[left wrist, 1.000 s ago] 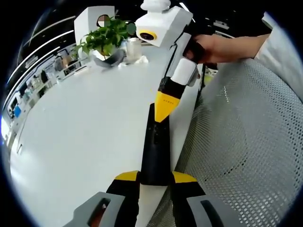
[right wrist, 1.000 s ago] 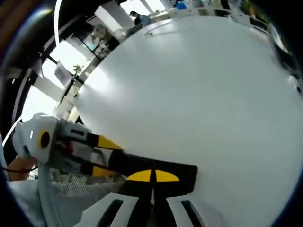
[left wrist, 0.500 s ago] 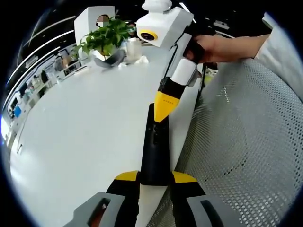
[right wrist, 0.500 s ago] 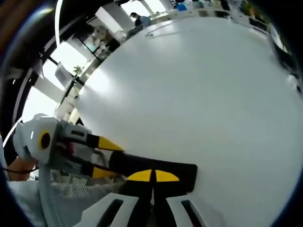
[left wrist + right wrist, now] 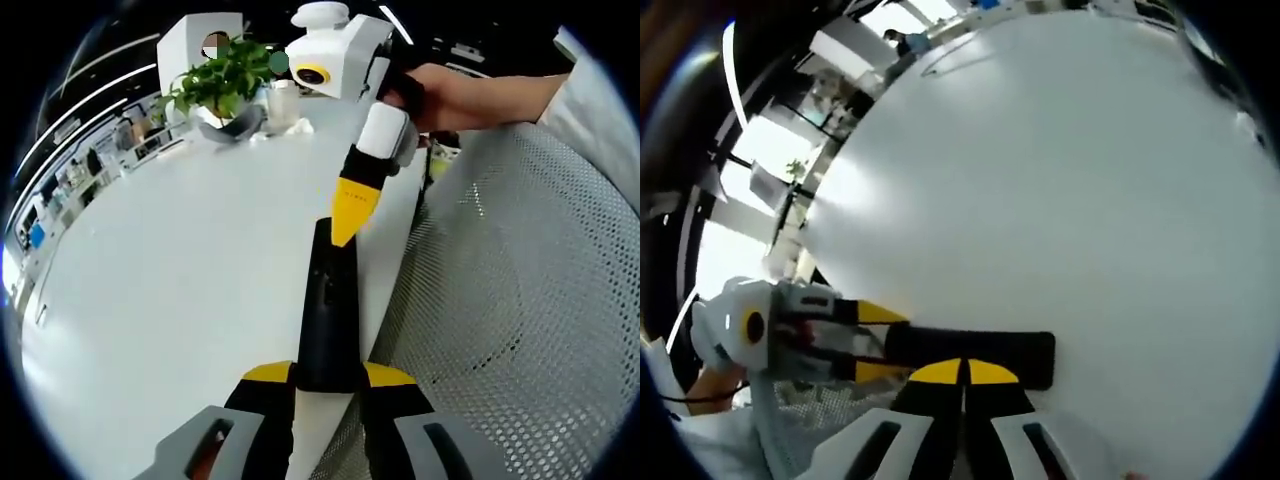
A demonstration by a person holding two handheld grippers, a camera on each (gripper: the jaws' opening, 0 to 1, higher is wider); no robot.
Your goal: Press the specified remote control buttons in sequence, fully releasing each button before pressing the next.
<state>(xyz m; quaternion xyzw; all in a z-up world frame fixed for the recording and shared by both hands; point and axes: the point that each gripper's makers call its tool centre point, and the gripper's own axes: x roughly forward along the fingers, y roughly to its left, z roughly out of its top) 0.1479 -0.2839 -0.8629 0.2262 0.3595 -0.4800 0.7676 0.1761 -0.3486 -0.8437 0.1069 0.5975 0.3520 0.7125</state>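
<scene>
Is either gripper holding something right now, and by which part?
The left gripper clamps the black remote control by its near end. The right gripper holds nothing, its shut tip at the remote's far end.

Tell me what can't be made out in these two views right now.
- Remote control buttons: left gripper view, too small and dark.
- Remote's near end: left gripper jaws cover it.
- Whether right gripper touches a button: unclear.
- Right gripper view: remote partly behind closed jaws.
- Items beside the plant: blurred.
</scene>
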